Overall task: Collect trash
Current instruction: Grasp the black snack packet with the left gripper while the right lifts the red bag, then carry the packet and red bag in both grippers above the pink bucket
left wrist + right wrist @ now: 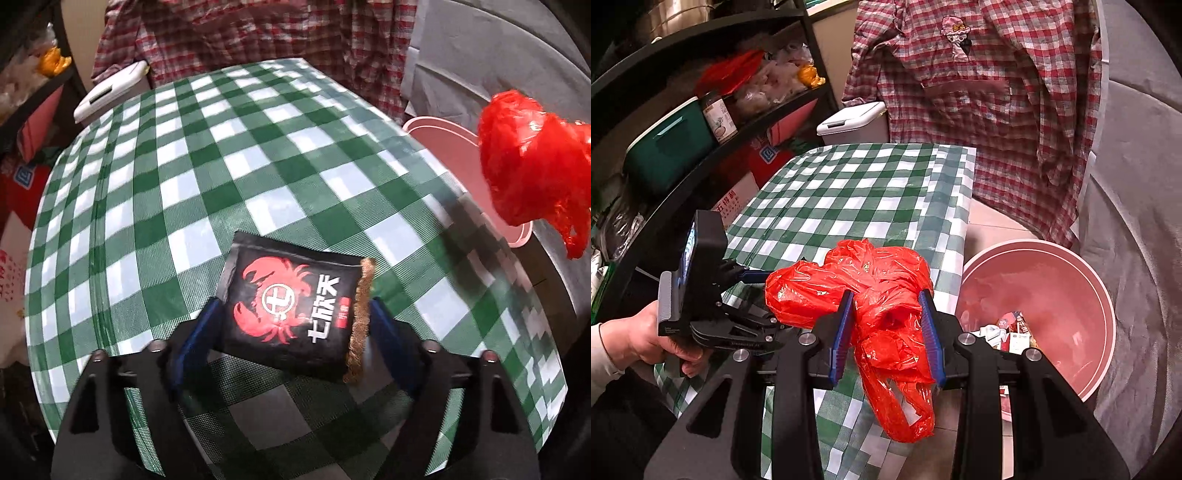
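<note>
A black snack packet (pixel 280 332) with a red crab print lies on the green checked tablecloth (pixel 229 147). My left gripper (pixel 295 302) stands around it, a blue pad against each side edge, and the packet bows slightly between them. Out over the table's right edge, my right gripper (pixel 886 299) is shut on a crumpled red plastic bag (pixel 882 295), which hangs below the fingers. That red bag (pixel 532 158) also shows in the left wrist view. A pink bin (pixel 1052 266) stands on the floor just right of the table, with several wrappers (pixel 1012 332) at its bottom.
A person's hand (pixel 639 339) holds the left tool's black body (pixel 701 295). A white lidded bin (pixel 853 118) stands past the table's far end. Black shelves (pixel 701 110) with boxes and jars line the left. A plaid shirt (pixel 979 92) hangs behind, and grey cloth (pixel 1137 221) covers the right.
</note>
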Demonstrator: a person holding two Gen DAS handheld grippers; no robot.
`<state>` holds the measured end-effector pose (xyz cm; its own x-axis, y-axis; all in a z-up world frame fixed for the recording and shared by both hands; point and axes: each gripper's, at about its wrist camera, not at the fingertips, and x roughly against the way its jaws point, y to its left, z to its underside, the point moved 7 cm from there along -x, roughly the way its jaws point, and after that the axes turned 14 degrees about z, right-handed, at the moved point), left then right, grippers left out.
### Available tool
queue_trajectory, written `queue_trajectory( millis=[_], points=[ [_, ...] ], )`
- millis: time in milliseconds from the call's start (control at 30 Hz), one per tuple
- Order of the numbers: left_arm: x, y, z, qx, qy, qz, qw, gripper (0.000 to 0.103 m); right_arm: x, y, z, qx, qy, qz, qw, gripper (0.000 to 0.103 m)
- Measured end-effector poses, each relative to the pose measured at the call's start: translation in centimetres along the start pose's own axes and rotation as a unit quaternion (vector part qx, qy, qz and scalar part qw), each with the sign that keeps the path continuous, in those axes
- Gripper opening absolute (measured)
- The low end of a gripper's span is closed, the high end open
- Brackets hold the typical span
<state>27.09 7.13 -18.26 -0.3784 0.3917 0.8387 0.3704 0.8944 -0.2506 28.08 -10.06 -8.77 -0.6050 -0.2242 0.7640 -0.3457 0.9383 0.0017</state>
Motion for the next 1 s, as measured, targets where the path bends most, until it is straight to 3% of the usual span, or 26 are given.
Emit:
queue_trajectory(
  millis=[133,167,300,600,1000],
  points=[
    [0.5,-0.5,-0.4,0.005,-0.005,0.024,0.9997,0.031,0.1,0.0,0.1,0.001,-0.001,-0.001,1.000,0.036],
    [0.4,-0.6,-0.4,0.004,-0.004,0.023,0.9997,0.029,0.2,0.1,0.1,0.001,-0.001,0.000,1.000,0.036],
    [0.6,-1.1,-0.3,-0.004,-0.005,0.021,0.9998,0.000,0.2,0.0,0.1,0.001,-0.001,0.000,1.000,0.036],
    [2.9,-2.1,-1.2,-0.025,-0.043,0.010,0.9987,0.000,0.9,-0.1,-0.5,-0.007,-0.010,0.006,1.000,0.036],
    [6.9,-4.5,-3.7,-0.014,-0.113,0.014,0.9934,0.000,2.1,-2.4,-1.3,-0.039,-0.033,0.027,0.998,0.036]
  ],
)
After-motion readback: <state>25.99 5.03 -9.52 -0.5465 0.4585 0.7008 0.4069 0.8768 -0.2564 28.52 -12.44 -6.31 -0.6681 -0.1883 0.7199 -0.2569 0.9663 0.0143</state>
